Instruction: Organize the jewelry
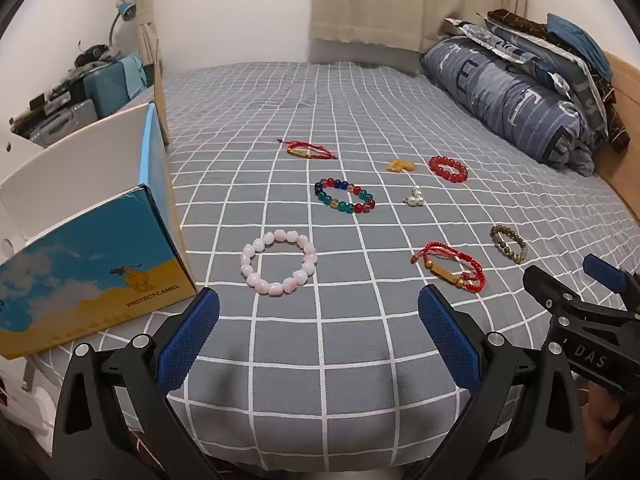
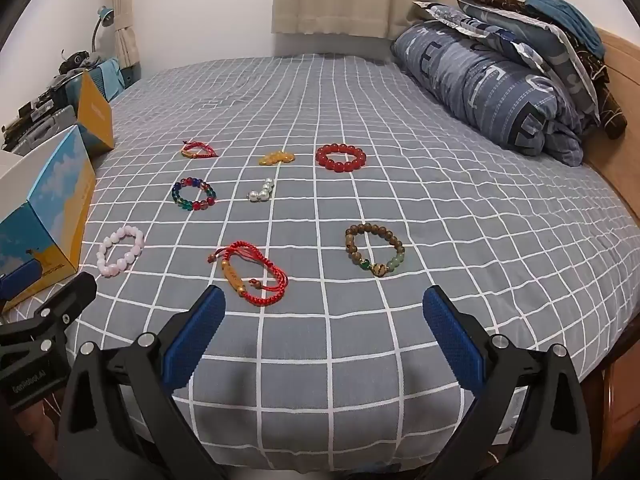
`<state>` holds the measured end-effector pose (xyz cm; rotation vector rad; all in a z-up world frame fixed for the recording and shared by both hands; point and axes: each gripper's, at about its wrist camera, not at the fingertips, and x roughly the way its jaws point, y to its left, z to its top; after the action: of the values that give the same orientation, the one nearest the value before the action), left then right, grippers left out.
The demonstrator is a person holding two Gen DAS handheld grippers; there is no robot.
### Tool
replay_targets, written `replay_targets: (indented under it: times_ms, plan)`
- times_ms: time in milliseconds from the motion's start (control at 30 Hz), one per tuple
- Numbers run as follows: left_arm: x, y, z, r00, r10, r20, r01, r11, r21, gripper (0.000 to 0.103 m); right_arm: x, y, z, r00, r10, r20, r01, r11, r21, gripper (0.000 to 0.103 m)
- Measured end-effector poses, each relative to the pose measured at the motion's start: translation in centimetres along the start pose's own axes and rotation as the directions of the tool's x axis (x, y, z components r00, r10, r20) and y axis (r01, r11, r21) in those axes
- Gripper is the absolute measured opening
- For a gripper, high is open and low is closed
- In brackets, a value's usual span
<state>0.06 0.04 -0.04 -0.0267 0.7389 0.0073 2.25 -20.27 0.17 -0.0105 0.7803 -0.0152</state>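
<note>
Left gripper [image 1: 319, 322] and right gripper [image 2: 324, 320]: jaws wide apart, nothing held, both hovering over the near bed edge. All bracelets, e.g. pink bracelet [image 1: 279, 262] and red cord bracelet [image 2: 250, 272], lie scattered on the bedsheet [image 1: 320, 360]; open box [image 1: 92, 240] at left appears unused. Judged not yet begun.

Both wrist views tilt down, side by side — sharing the bed [image 1: 320, 360].
</note>
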Motion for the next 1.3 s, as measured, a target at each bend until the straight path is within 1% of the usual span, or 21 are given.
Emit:
replay_targets:
  times_ms: [100, 233, 400, 467, 600, 1300]
  plan:
    - [0.3, 0.3, 0.0, 1.0, -0.002, -0.015, 0.002, 1.0, -0.007, 0.097, 0.0, 0.0, 0.0, 1.0, -0.005, 0.002, 0.005, 1.0, -0.006, 0.095]
    - [0.8, -0.5, -0.1, 1.0, 0.02, -0.007, -0.019, 1.0, 0.008, 0.097, 0.0, 0.1, 0.0, 1.0, -0.007, 0.007, 0.007, 1.0, -0.011, 0.095]
    - [0.6, -0.4, -0.3, 1.0, 0.016, 0.0, -0.016, 1.0, 0.011, 0.097, 0.8, -0.7, 0.4, 1.0, -0.001, 0.003, 0.001, 1.0, 0.0, 0.095]
    - [0.6, -0.5, -0.4, 1.0, 0.019, 0.002, -0.019, 1.0, 0.012, 0.097, 0.3, 0.1, 0.0, 1.0, -0.01, 0.011, 0.01, 1.0, -0.006, 0.095]
    - [0.4, -0.6, -0.5, 1.0, 0.023, 0.006, -0.023, 1.0, 0.012, 0.097, 0.2, 0.2, 0.0, 1.0, -0.007, 0.018, 0.007, 1.0, -0.004, 0.095]
    - [0.5, -0.7, -0.2, 1.0, 0.004, 0.0, -0.004, 1.0, 0.016, 0.097, -0.1, 0.3, 0.0, 0.999, -0.011, 0.03, 0.011, 1.0, -0.002, 0.095]
